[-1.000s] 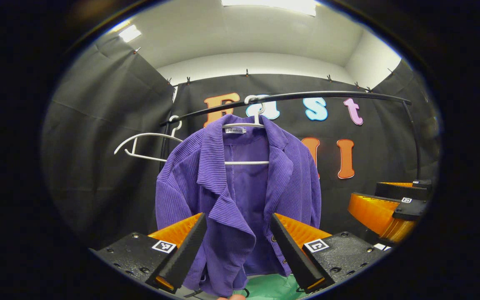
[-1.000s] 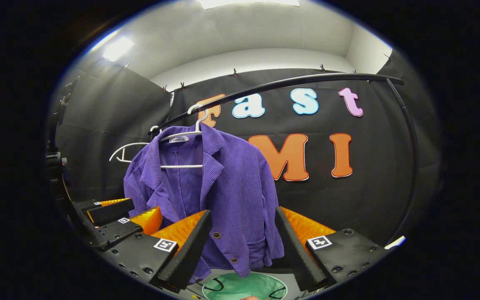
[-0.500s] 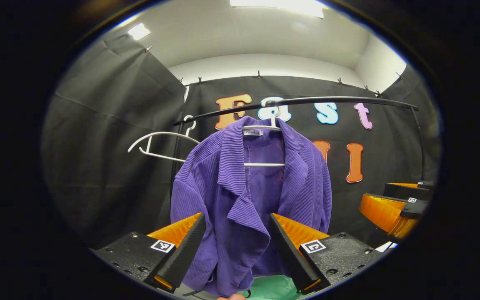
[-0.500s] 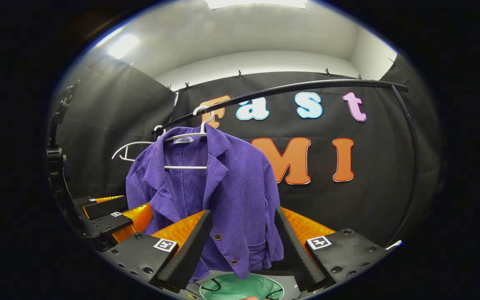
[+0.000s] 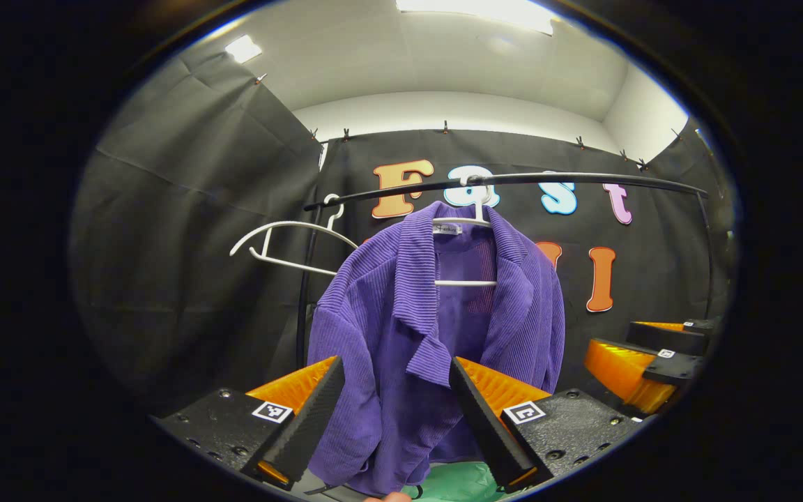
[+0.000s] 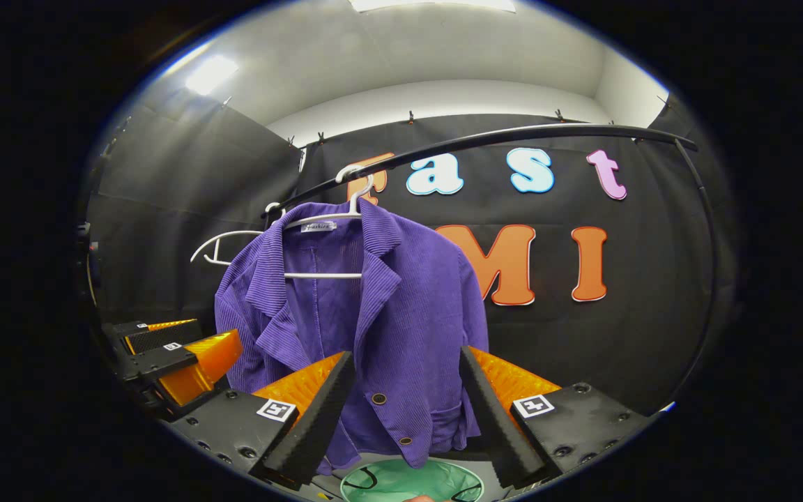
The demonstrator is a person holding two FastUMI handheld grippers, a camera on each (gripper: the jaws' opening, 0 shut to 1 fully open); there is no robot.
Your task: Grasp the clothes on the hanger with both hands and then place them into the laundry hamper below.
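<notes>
Holding my left gripper [image 5: 389, 390] and my right gripper [image 6: 408, 383] with jaws spread wide and nothing between them, I had the purple jacket [image 5: 436, 335] hanging ahead on its white hanger [image 5: 468, 222], above the green hamper [image 6: 412, 482]. I judged that pulling on one lapel alone could drag the hanger along the black rail [image 5: 569, 180] or snag a shoulder. The hamper's rim was cut off below my fingers, and the jacket's far sleeve was hidden.
</notes>
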